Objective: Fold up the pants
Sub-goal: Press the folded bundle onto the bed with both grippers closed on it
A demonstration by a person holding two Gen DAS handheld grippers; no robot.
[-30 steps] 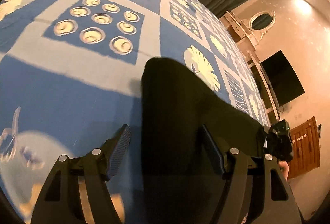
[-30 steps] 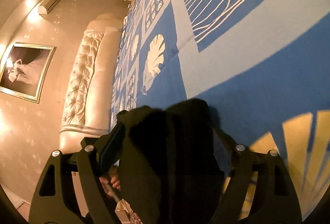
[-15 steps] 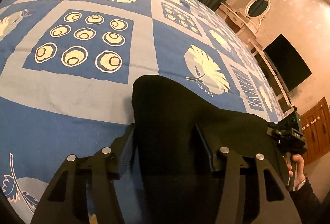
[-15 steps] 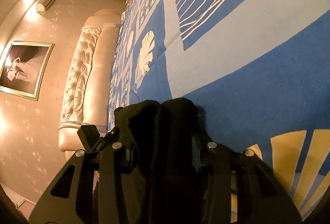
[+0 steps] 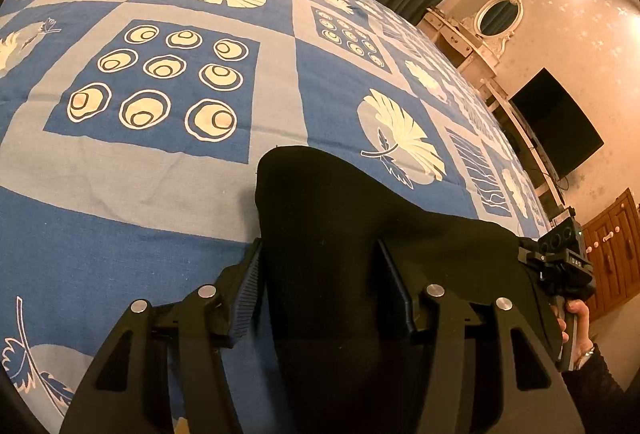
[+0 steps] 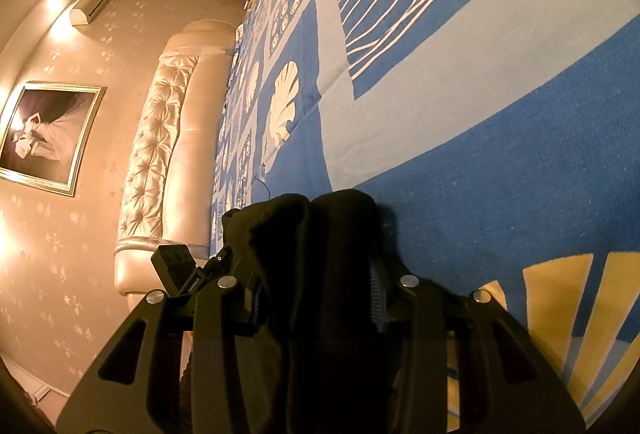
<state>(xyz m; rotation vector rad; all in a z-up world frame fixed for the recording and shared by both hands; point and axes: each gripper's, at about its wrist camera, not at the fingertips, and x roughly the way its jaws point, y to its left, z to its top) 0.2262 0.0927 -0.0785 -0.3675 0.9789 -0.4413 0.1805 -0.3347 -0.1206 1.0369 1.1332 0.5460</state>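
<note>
Over bedspread, grippers gripping pants.

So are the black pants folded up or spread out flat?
Bunched, not flat: the pants hump in two thick rolls between the right gripper fingers. Neatly folded? Cannot tell.

Bed: covered by a blue and pale-grey patchwork bedspread printed with cream leaves, shells, ringed ovals and wavy lines. Lying on it: black pants, bunched at the near edge.
</note>
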